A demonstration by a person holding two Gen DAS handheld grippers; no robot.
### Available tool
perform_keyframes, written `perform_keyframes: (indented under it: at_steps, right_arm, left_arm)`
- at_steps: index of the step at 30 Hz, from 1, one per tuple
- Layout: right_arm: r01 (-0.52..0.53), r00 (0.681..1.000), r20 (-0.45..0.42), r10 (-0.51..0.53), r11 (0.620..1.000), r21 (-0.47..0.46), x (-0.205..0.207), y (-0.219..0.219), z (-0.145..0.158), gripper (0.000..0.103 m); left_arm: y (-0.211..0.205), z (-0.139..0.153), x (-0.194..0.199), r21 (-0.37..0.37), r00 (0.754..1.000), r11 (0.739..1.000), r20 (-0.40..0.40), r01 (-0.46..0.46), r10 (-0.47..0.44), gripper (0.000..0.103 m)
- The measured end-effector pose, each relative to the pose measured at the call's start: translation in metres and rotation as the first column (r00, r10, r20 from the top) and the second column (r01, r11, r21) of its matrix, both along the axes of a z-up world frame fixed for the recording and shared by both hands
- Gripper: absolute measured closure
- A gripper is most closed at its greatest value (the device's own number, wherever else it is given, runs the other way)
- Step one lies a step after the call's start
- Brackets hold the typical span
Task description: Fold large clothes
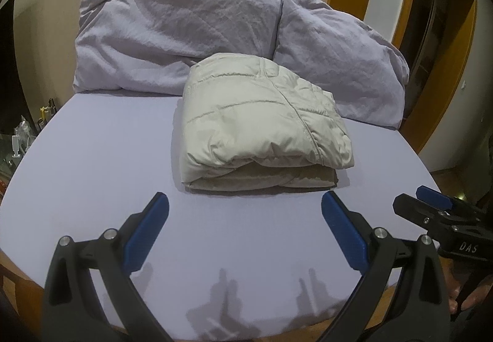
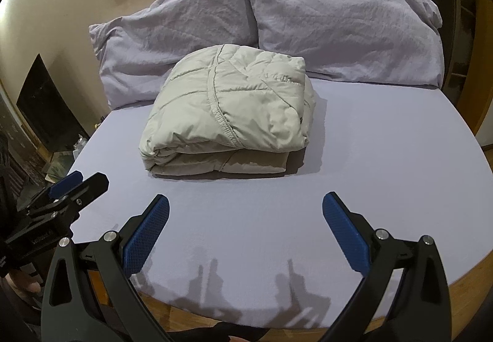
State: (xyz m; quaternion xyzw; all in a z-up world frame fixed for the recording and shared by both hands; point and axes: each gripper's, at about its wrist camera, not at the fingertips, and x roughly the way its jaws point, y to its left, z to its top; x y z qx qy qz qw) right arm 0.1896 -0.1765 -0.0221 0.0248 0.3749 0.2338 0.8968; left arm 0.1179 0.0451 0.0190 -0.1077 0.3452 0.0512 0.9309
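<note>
A pale beige quilted jacket lies folded into a compact bundle in the middle of the bed; it also shows in the right wrist view. My left gripper is open and empty, hovering over the sheet just short of the bundle's near edge. My right gripper is open and empty, likewise short of the bundle. The right gripper shows at the right edge of the left wrist view, and the left gripper at the left edge of the right wrist view.
The bed has a lavender sheet and a wooden frame at its near edge. Two lavender pillows lean on the wall behind the jacket. Clutter sits beside the bed's left; a doorway stands at the right.
</note>
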Motion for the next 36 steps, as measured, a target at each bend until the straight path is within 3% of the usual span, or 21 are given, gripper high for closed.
perform_keyframes:
  at_steps: [36]
  right_arm:
    - [-0.004,1.000,-0.020,0.004,1.000,0.011,0.0057,0.0021,-0.0053,0.002]
  left_arm:
    - [0.0005,-0.0057,0.0095,-0.030,1.000,0.999,-0.029,-0.012,0.011,0.004]
